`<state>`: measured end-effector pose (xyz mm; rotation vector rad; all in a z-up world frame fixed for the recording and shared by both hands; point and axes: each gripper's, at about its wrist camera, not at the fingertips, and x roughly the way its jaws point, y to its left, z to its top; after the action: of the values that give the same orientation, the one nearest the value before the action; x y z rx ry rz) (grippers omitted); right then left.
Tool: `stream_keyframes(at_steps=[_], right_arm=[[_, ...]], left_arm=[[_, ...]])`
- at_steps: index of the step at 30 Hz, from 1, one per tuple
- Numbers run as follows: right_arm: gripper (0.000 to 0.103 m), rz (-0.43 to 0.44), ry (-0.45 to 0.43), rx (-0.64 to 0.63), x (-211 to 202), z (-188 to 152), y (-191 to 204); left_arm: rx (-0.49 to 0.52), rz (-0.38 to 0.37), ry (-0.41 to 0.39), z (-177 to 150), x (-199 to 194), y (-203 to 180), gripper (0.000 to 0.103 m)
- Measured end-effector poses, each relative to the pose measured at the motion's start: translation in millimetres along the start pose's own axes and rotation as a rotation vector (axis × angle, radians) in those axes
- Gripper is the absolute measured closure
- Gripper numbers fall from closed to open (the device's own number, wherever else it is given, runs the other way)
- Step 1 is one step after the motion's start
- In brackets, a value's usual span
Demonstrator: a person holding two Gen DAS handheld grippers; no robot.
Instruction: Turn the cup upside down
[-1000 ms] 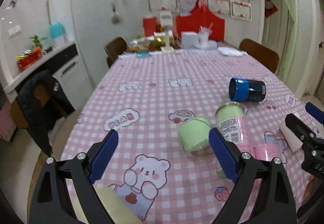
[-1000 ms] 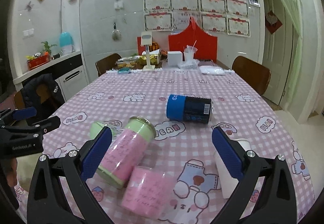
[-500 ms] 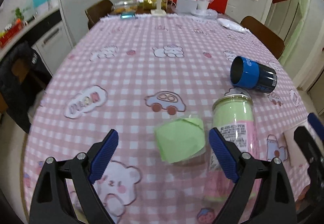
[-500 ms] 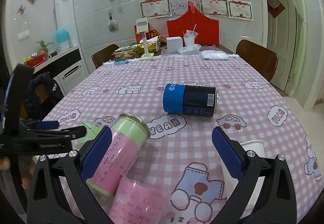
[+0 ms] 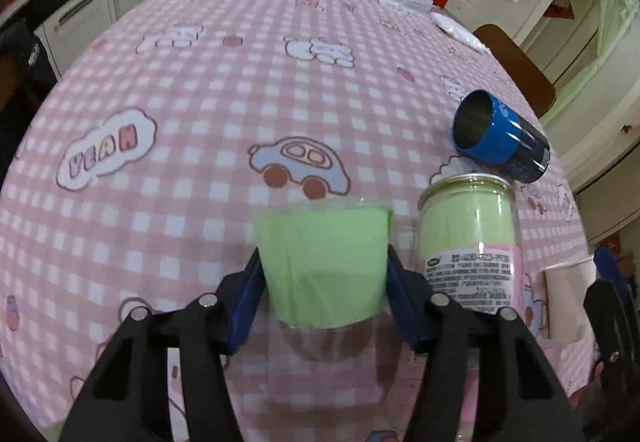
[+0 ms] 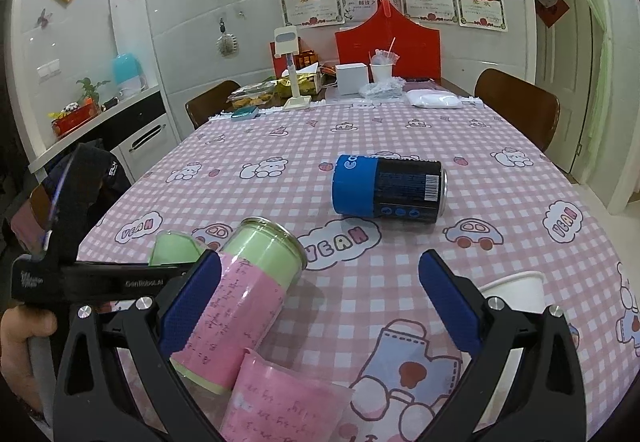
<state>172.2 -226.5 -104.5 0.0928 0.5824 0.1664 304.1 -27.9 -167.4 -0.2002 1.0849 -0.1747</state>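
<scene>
A clear plastic cup with a green paper sleeve stands on the pink checked tablecloth. My left gripper has a blue finger against each side of it and is shut on it. The cup shows partly in the right wrist view, behind the left gripper's black arm. My right gripper is open and empty, held above the table's near edge.
A green and pink jar lies right of the cup, close to my left gripper's right finger. A blue can lies on its side farther right. A pink-sleeved cup and a white paper cup are near the right gripper.
My left gripper has moved forward and down to the green cup and closed its fingers on both sides of it. The right gripper has stayed open in about the same place.
</scene>
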Motion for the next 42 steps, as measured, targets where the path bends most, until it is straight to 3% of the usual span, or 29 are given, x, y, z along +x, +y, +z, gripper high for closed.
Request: stream_keyframes(at_steps=[2, 10, 21, 30, 38, 42], right_arm=[[0.008, -0.001, -0.002, 0.0, -1, 0, 1], [0.008, 0.013, -0.004, -0.018, -12, -2, 16], [0.008, 0.038, 0.024, -0.005, -38, -18, 37], [0.008, 0.071, 0.104, 0.013, -51, -34, 50], [0.008, 0.103, 0.139, 0.032, -51, -41, 54], [0.008, 0.101, 0.119, 0.042, -57, -37, 52]], left_arm=[[0.019, 0.029, -0.014, -2, -3, -2, 0.047], [0.032, 0.005, -0.071, -16, -44, 1, 0.047], [0.094, -0.028, -0.064, -90, -108, -11, 0.047], [0.086, -0.006, -0.022, -129, -98, -12, 0.047], [0.093, 0.01, 0.011, -133, -86, -15, 0.046], [0.123, 0.024, 0.011, -131, -86, -18, 0.04]])
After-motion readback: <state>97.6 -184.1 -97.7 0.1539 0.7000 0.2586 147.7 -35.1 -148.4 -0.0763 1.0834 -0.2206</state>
